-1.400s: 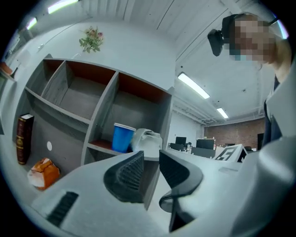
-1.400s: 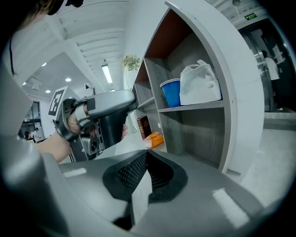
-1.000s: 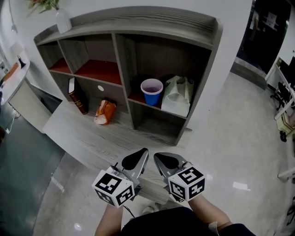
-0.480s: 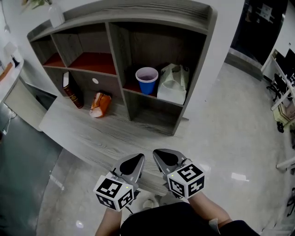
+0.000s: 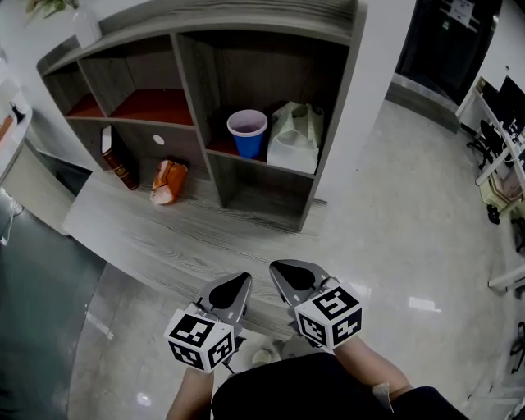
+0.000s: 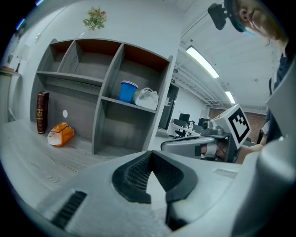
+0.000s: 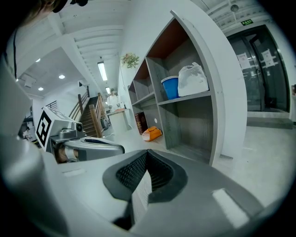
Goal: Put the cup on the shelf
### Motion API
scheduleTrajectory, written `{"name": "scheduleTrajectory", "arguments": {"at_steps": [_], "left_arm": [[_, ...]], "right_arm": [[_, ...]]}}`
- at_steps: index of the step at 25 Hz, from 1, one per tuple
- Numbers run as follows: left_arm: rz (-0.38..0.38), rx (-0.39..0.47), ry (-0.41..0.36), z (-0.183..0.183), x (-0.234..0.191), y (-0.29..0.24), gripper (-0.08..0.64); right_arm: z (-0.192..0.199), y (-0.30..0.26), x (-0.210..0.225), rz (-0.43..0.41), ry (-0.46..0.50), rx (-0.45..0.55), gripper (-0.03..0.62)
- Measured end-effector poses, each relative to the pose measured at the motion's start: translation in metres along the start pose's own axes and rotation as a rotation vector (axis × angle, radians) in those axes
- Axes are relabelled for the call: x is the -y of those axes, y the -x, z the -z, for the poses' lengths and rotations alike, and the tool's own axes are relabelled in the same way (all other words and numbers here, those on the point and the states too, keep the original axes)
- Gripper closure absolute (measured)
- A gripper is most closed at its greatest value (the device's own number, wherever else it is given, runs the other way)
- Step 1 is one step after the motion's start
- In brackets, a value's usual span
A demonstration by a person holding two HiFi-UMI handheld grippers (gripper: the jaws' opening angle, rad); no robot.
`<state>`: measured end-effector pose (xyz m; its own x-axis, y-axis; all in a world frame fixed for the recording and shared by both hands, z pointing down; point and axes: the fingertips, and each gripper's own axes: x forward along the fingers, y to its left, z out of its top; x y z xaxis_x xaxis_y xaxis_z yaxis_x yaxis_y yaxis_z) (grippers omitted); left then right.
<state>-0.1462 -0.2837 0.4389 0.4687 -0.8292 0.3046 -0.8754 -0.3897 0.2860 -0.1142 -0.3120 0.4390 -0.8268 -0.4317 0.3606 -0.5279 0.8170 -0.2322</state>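
A blue cup (image 5: 247,134) with a pale rim stands upright in the shelf unit's (image 5: 195,90) middle right compartment, next to a white plastic bag (image 5: 294,139). The left gripper view shows the cup (image 6: 127,91) far ahead, and so does the right gripper view (image 7: 169,87). My left gripper (image 5: 241,280) and right gripper (image 5: 276,267) hover side by side over the low wooden platform's (image 5: 164,238) near edge, well short of the shelf. Both have their jaws pressed together with nothing between them.
A dark book (image 5: 113,152) leans in the lower left opening, with an orange packet (image 5: 167,181) beside it on the platform. A vase of flowers (image 5: 82,25) tops the shelf. Glossy floor (image 5: 394,205) stretches right toward office chairs. The lower right compartment (image 5: 258,193) holds nothing.
Both grippers have sunk slightly and drawn back from the shelf, the left more. The head view has shifted, so the shelf sits further up and left. The cup has not moved.
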Motion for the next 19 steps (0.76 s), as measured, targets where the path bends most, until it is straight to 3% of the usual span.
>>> {"name": "scheduleTrajectory", "arguments": {"at_steps": [19], "left_arm": [[-0.001,0.010,-0.008,-0.0090,0.0025,-0.0028,0.568]], "right_arm": [[-0.0064,-0.0007,-0.0006,-0.010,0.012,0.013,0.595]]}}
